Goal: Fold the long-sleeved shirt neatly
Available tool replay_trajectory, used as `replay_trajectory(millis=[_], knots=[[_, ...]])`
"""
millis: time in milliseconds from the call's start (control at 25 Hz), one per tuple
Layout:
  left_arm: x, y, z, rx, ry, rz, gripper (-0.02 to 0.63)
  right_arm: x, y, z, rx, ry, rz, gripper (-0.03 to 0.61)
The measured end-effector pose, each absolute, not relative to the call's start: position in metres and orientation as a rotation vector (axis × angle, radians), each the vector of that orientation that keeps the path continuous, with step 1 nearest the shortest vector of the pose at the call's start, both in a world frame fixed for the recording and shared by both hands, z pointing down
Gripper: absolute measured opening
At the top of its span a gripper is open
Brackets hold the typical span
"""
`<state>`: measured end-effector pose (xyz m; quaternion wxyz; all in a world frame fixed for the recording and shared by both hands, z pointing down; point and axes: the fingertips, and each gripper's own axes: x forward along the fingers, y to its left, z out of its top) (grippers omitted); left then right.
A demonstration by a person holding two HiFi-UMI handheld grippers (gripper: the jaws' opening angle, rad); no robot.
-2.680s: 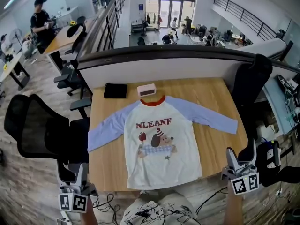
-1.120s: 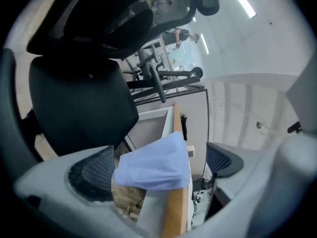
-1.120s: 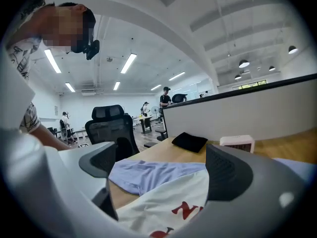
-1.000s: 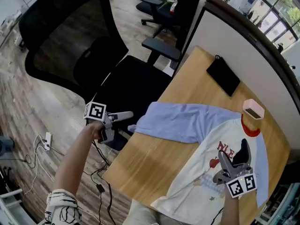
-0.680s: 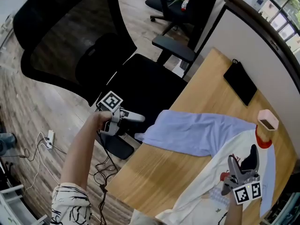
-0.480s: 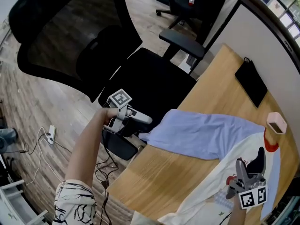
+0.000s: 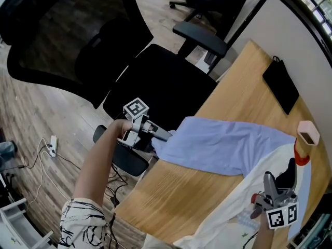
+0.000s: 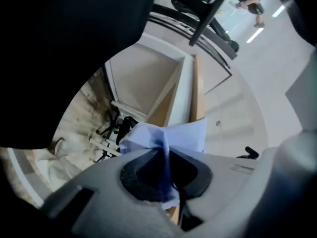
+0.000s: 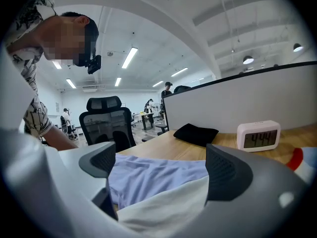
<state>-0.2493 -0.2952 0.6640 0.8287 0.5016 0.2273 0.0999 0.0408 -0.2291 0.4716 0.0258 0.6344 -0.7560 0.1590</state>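
Since a second ago the left gripper (image 7: 166, 135) has come in from beside the table edge and shut its wide jaws. It now pinches the cuff (image 8: 165, 142) of the blue sleeve (image 7: 223, 147). The left gripper view shows the fabric squeezed into a thin ridge between the closed pads, with the loose end fanned out beyond them.

From that grip the sleeve's long axis runs up onto the wooden table (image 7: 236, 90) and across it to the white body of the shirt (image 7: 228, 211). The body lies flat toward the person's right. The left hand is at the cuff (the only one placed to move it), so I judge the coming fold must carry the cuff along that axis, inward over the shirt body.

The right gripper (image 7: 279, 180) is low over the shirt's chest with its jaws wide apart and nothing clamped. White cloth and the blue sleeve lie under the gap, and whether the pads touch them I cannot tell.

A clock (image 9: 258, 135) and a black pouch (image 9: 195, 133) sit near the table's back edge. A black office chair (image 7: 155, 84) stands just behind the left hand.
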Motion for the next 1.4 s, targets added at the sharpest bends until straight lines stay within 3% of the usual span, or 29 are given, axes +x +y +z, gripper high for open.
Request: replay_trajectory(millis=[320, 800, 1160, 1400], knots=[[-0.304, -0.333, 0.619, 1.278, 0.327, 0.092, 0.012, 0.043, -0.234, 0.504, 1.943, -2.327, 0.542, 0.561], [-0.305, -0.367, 0.509, 1.591, 0.414, -0.131, 0.012, 0.104, -0.218, 0.557, 1.664, -2.008, 0.540, 0.526], [-0.253, -0.331, 0.377, 1.930, 0.558, -0.045, 0.012, 0.108, -0.215, 0.576, 1.508, -1.999, 0.624, 0.517], [-0.187, -0.248, 0.268, 2.159, 0.828, 0.003, 0.012, 0.110, -0.216, 0.581, 1.464, -1.989, 0.684, 0.523]])
